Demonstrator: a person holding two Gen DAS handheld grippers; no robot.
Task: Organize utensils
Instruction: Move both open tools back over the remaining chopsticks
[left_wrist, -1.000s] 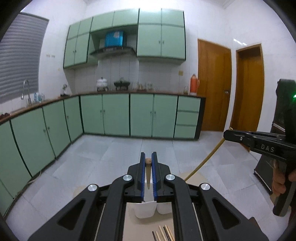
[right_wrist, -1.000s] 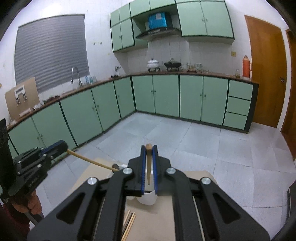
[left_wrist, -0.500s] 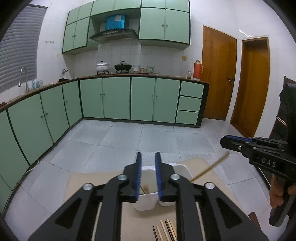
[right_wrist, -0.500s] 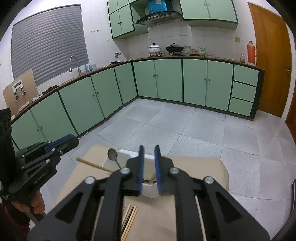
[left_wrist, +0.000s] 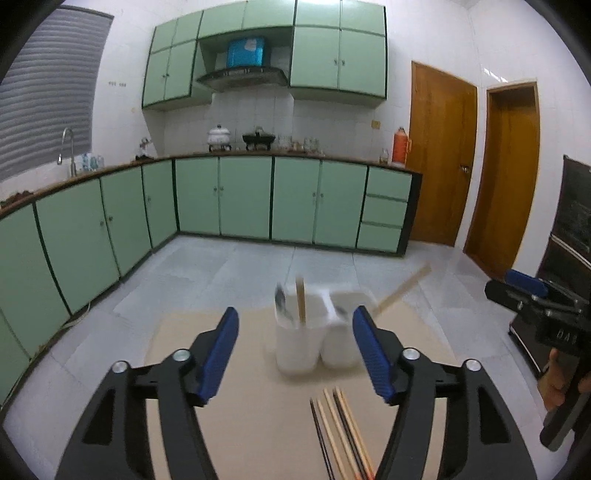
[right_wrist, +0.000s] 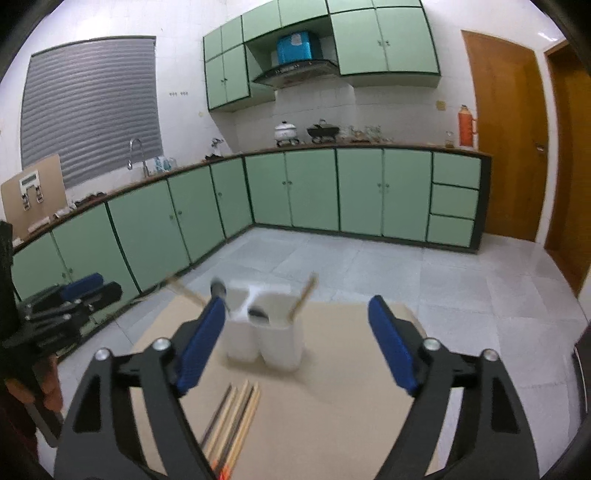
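The left gripper (left_wrist: 295, 347) has two black plastic arms with triangular cut-outs, silver round screws at the joints, and blue ribbed pads (left_wrist: 218, 354) on the fingers. The right gripper (right_wrist: 295, 343) has the same form: black frame, silver screws, blue ribbed pads (right_wrist: 391, 347). Its side carries the white letters "DAS". Bare skin of the right hand (left_wrist: 565, 373) shows at the black handle.
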